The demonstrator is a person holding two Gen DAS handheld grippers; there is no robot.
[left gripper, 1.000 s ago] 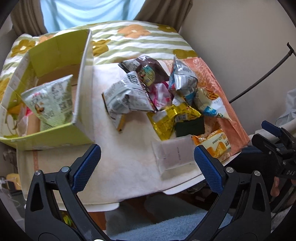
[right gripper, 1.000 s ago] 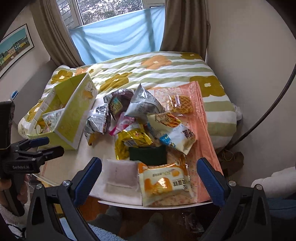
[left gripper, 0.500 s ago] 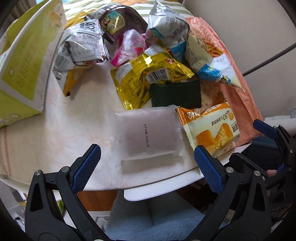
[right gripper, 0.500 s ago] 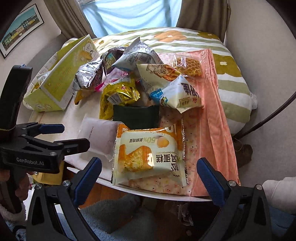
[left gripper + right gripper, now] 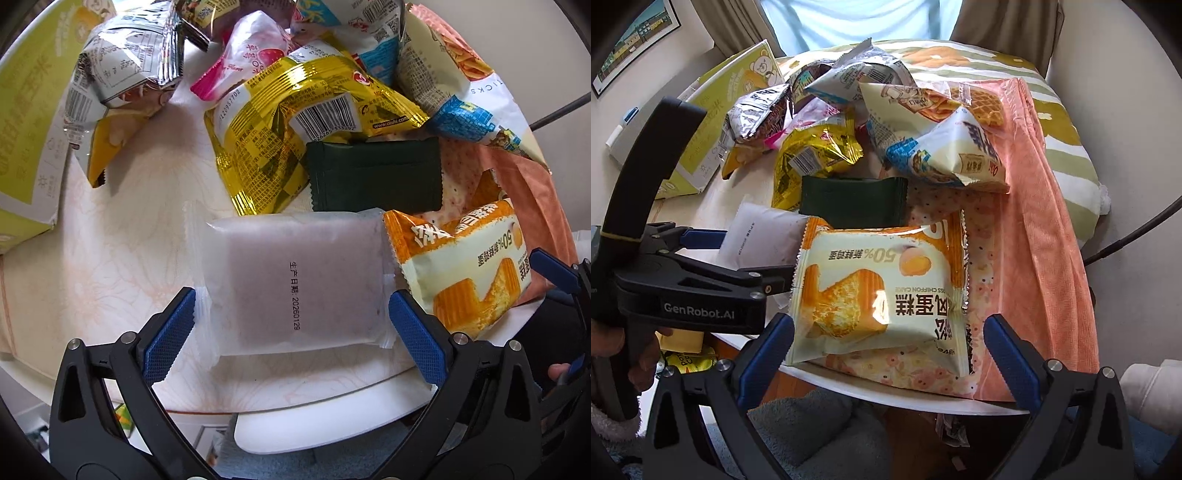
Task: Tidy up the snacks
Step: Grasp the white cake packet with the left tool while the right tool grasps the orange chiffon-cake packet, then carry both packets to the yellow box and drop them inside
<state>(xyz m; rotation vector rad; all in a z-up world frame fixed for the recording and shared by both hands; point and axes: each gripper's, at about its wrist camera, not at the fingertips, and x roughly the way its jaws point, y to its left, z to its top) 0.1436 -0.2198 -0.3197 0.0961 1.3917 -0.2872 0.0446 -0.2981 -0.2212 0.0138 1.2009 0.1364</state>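
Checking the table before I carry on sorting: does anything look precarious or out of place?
Yes: the orange chiffon cake packet lies at the table's near edge, a corner overhanging. The other snacks are a loose heap.

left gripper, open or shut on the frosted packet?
Open. The left gripper straddles the frosted packet, its blue pads wide apart at the packet's side edges; the packet lies flat on the table.

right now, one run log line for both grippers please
left gripper: open, straddling frosted white packet | right gripper: open, straddling orange chiffon cake packet | nothing gripped
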